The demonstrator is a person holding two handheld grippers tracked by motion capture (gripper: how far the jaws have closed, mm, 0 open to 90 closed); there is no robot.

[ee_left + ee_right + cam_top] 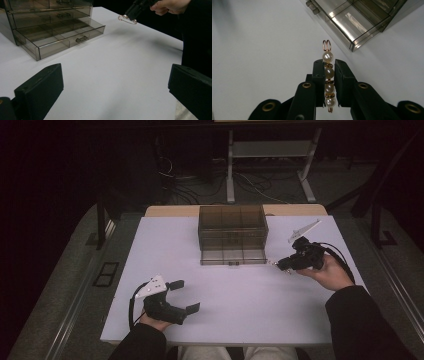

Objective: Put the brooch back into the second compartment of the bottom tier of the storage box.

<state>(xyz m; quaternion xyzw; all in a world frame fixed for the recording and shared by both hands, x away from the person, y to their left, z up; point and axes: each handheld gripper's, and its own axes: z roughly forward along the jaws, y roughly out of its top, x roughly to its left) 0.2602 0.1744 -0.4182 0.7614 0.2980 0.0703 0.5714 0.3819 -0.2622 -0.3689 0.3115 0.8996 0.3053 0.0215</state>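
High view: my right tongs (278, 264) carry the pearl pin (274, 263) just beside the drawer box (232, 234), whose bottom drawer (233, 256) stands open. Left gripper view: my left tongs (112, 87) gape empty above the tabletop (120, 75). Right gripper view: the pin is clamped, not yet dropped in.

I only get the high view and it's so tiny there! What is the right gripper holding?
Observer: The right gripper is shut on a pin with pearls on copper-coloured wire.
Operator: How many pearls?
Observer: Four in a row, with small gold rings between them.
Operator: Does the open drawer have a handle?
Observer: Yes, the drawer has a small handle on its front.
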